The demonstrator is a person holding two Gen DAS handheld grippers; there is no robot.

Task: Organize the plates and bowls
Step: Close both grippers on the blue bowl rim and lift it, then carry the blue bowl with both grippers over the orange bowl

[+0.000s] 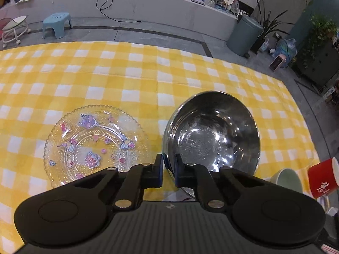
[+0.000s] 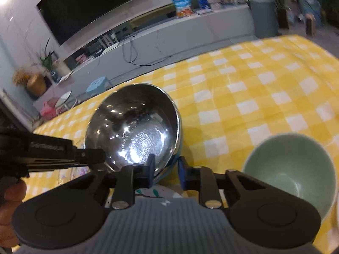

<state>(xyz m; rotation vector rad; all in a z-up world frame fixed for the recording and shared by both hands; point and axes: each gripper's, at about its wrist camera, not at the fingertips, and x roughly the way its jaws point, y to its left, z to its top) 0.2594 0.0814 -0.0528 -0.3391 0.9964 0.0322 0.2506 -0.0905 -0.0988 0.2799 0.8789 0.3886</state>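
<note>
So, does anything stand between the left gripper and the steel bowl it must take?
Nothing visible does. The left gripper has its jaws on both sides of the near rim of the steel bowl. The glass plate lies beside it, apart from the bowl.

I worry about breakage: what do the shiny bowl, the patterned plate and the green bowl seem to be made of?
Shiny bowl: likely stainless steel, polished; it mirrors the lights. Patterned plate: clear glass or perhaps plastic, embossed beading, scalloped rim, cartoon prints; the cloth shows through. Green bowl: probably glazed ceramic, with a thick opaque pale wall.
</note>
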